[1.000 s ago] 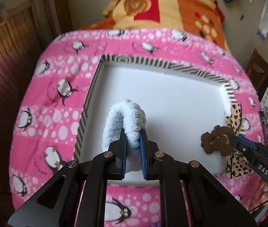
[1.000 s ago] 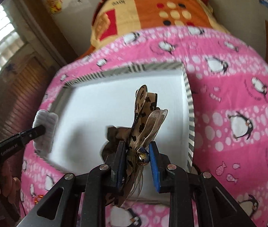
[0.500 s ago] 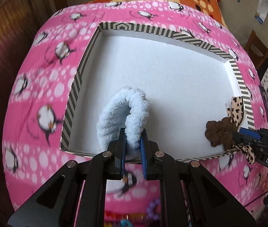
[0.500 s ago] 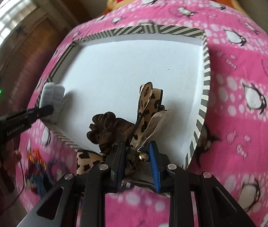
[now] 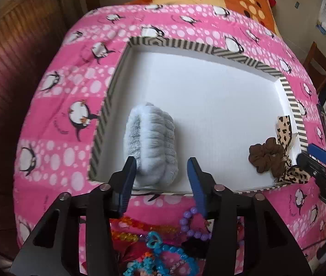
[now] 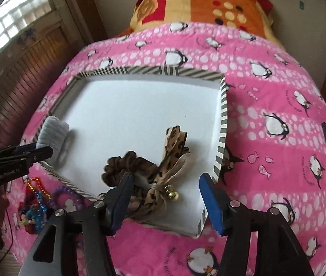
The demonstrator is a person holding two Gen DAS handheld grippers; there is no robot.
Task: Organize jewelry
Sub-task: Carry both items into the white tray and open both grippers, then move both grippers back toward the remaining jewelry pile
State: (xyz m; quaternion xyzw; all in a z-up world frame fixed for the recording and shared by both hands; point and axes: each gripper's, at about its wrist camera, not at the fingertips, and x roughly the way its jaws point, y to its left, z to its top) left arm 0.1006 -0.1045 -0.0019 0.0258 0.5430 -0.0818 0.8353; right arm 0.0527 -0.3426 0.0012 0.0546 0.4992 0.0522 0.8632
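**Both grippers open, two pieces down in the tray, beads waiting below**

Left gripper (image 5: 161,177) spread wide, nothing held. Just ahead of the fingertips, leaning toward the left finger and possibly brushing it: fluffy pale grey-blue scrunchie (image 5: 151,147), resting in the lower left corner of the shallow white tray with black-and-white striped rim (image 5: 211,49). Long axis of the scrunchie running up-frame, roughly in line with the fingers.

Right gripper (image 6: 165,197) likewise spread wide and empty. Between and just beyond the fingers, lying on the tray floor near its lower right corner: brown crinkled fabric scrunchie (image 6: 121,163) joined to a leopard-print ribbon bow with a small gold bell (image 6: 172,158). Ribbon tails pointing up-frame and slightly right; bell nearest the fingertips.

Likely next pick: the heap of coloured bead bracelets and necklaces (image 5: 163,241), purple, orange and turquoise, on the pink penguin-print blanket (image 5: 71,96) outside the tray's near edge. In the left wrist view, directly beneath the left fingers at the bottom centre; in the right wrist view, far off at the lower left. Left gripper clearly the nearer one, needing to drop back and down rather than forward.

Readable writing: "DAS" in part on the right gripper body at the right edge of the left view; white lettering on the left gripper body in the right view, too blurred to read; "RAFI"-like letters on the orange patterned blanket (image 6: 199,2), uncertain.
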